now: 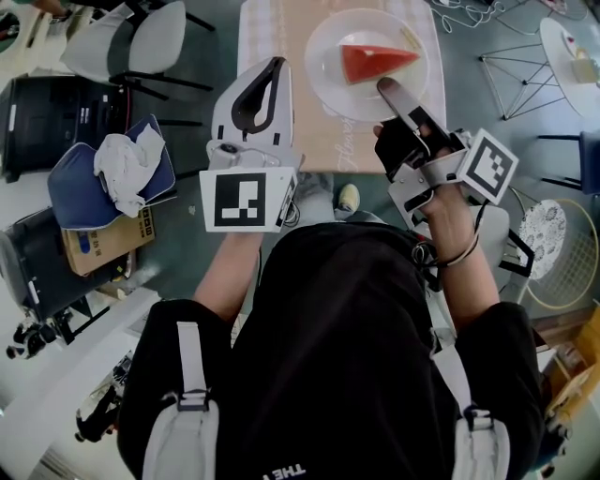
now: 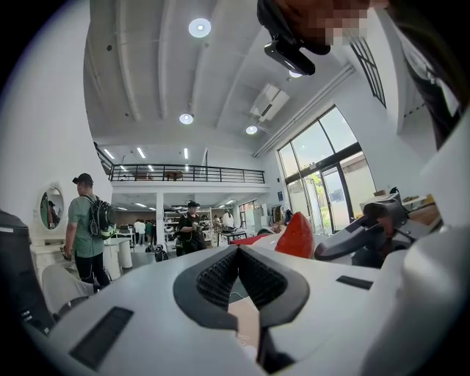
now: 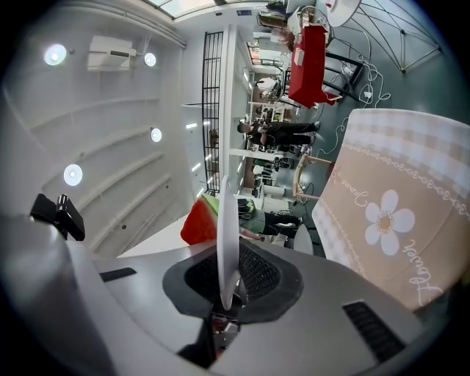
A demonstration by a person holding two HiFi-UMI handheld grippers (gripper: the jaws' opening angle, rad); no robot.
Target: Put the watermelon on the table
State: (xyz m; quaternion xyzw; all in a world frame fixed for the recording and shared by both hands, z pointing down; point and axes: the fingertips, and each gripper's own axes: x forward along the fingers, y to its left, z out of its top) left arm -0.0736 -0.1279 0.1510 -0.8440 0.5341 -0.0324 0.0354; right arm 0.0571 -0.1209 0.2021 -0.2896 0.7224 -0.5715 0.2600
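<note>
Watermelon, a red wedge, lies on a white plate just beyond the tips of the right gripper, whose jaws are clamped on the plate's near rim. Plate and slice hang over the table with its flowered beige cloth; whether the plate touches it I cannot tell. The left gripper has its jaws together at the tips with nothing between them, and the slice lies off to their right.
</note>
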